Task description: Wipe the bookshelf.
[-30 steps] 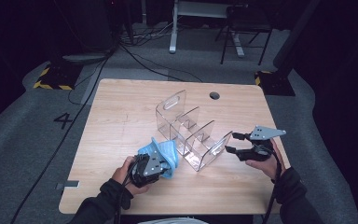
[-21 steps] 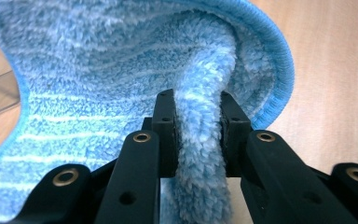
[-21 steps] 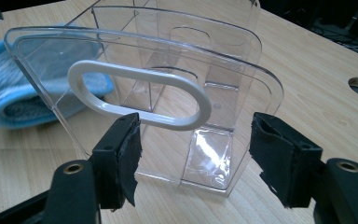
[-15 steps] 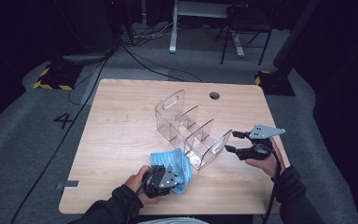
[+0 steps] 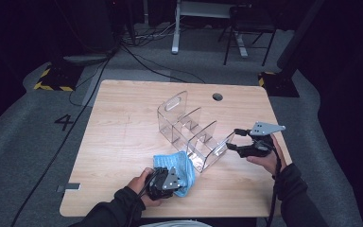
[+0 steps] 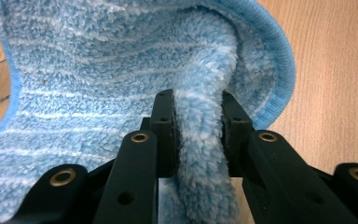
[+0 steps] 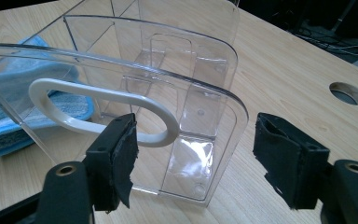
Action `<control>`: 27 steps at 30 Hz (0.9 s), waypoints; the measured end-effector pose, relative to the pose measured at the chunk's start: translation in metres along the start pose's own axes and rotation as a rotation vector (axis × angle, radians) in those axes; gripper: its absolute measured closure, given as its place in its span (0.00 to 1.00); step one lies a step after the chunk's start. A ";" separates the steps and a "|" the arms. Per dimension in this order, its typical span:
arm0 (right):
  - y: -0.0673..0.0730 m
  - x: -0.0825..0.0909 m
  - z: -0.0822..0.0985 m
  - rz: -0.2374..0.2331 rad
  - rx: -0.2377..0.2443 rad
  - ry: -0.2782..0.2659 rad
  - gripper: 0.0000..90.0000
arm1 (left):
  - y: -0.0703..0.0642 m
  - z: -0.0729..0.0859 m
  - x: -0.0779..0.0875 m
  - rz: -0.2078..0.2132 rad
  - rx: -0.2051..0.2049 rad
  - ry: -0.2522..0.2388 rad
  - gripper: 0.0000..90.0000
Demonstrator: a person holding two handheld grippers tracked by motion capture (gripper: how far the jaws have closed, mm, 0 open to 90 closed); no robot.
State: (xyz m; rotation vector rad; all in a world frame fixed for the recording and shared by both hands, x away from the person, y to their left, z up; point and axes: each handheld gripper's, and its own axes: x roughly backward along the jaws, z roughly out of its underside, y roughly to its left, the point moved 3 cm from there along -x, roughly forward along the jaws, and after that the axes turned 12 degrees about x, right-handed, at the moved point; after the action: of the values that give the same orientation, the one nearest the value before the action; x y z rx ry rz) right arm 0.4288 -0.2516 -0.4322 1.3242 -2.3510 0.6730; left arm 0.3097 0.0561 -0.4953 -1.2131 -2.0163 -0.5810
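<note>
A pale wooden table (image 5: pixel 123 109) stands on grey carpet (image 5: pixel 28 142) – dark room behind, cables (image 5: pixel 137 52) and a chair (image 5: pixel 246 33) beyond

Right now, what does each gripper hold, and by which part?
The left gripper pinches a bunched fold of the blue microfibre cloth. The right gripper holds nothing: its jaws, just opening, stand apart around the clear acrylic organiser's end wall.

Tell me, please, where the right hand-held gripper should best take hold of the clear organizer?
Probably the near end wall of the clear organizer, at the handle slot. The wall stands upright and thin, so the open right hand-held gripper, coming from the table's near right, could straddle its edge with one pad through the slot.
</note>
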 end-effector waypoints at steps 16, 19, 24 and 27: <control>0.009 -0.003 -0.002 -0.039 0.042 0.010 0.39 | -0.002 0.000 -0.002 -0.003 -0.009 0.001 0.80; 0.013 -0.003 -0.004 -0.049 0.060 0.012 0.40 | -0.002 0.000 -0.002 -0.004 -0.016 0.005 0.80; 0.017 -0.003 -0.005 -0.061 0.075 0.010 0.41 | -0.002 0.000 -0.002 -0.004 -0.024 0.008 0.80; 0.024 -0.002 -0.008 -0.100 0.078 0.002 0.43 | -0.001 0.001 -0.001 -0.001 -0.019 0.011 0.80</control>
State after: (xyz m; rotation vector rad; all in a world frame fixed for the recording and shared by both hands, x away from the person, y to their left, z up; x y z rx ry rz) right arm 0.4102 -0.2348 -0.4321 1.4622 -2.2607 0.7420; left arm 0.3084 0.0555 -0.4971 -1.2178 -2.0071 -0.6075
